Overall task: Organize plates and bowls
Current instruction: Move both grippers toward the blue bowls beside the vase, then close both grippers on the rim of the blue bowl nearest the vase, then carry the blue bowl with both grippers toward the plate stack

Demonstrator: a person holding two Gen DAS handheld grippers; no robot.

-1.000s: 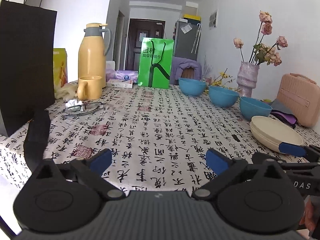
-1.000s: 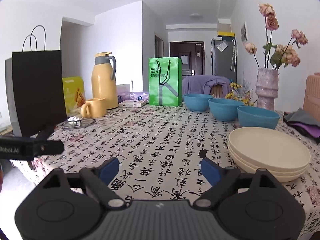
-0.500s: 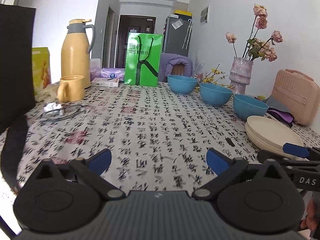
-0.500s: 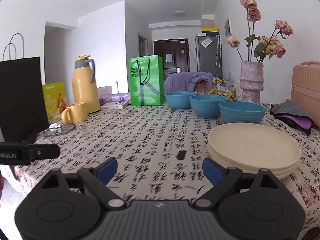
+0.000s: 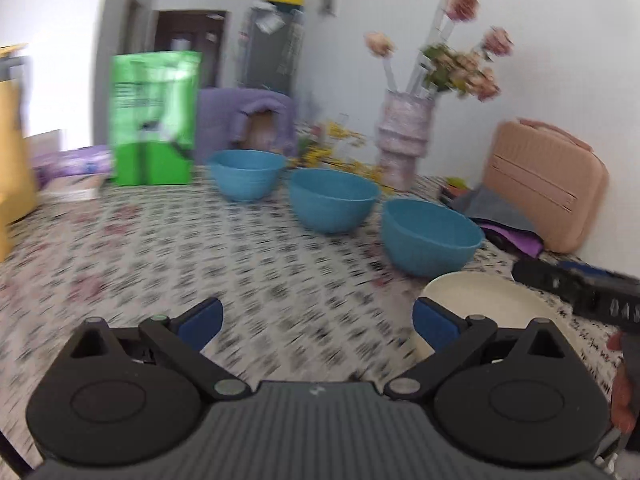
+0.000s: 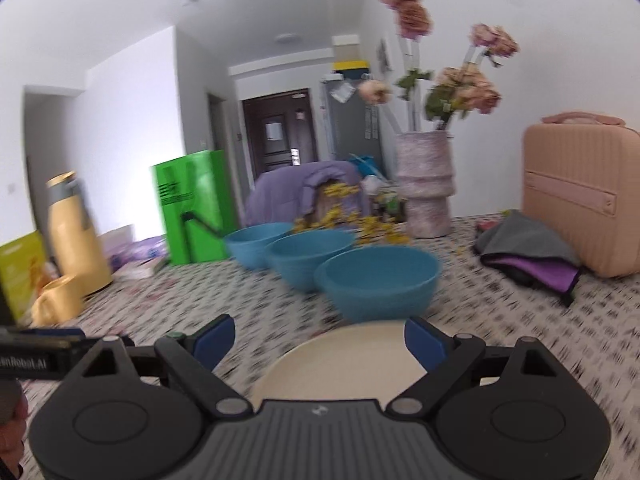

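Three blue bowls stand in a row on the patterned tablecloth: near (image 5: 430, 236) (image 6: 378, 282), middle (image 5: 334, 199) (image 6: 310, 256) and far (image 5: 246, 173) (image 6: 256, 242). A stack of cream plates (image 5: 486, 306) (image 6: 340, 356) lies in front of the near bowl. My left gripper (image 5: 318, 320) is open and empty, over the cloth left of the plates. My right gripper (image 6: 318, 338) is open and empty, its fingers to either side of the plate stack's far part, just above it. The right gripper's body shows in the left wrist view (image 5: 580, 292).
A vase of dried flowers (image 6: 426, 184) and yellow sprigs (image 6: 352, 220) stand behind the bowls. A pink case (image 6: 580, 196) and folded cloths (image 6: 528, 252) lie at right. A green bag (image 6: 192, 208), yellow thermos (image 6: 74, 236) and mug (image 6: 56, 300) stand at left.
Both grippers moved forward and to the right, toward the plates and bowls. The right gripper is now over the plate stack. Both stay open.
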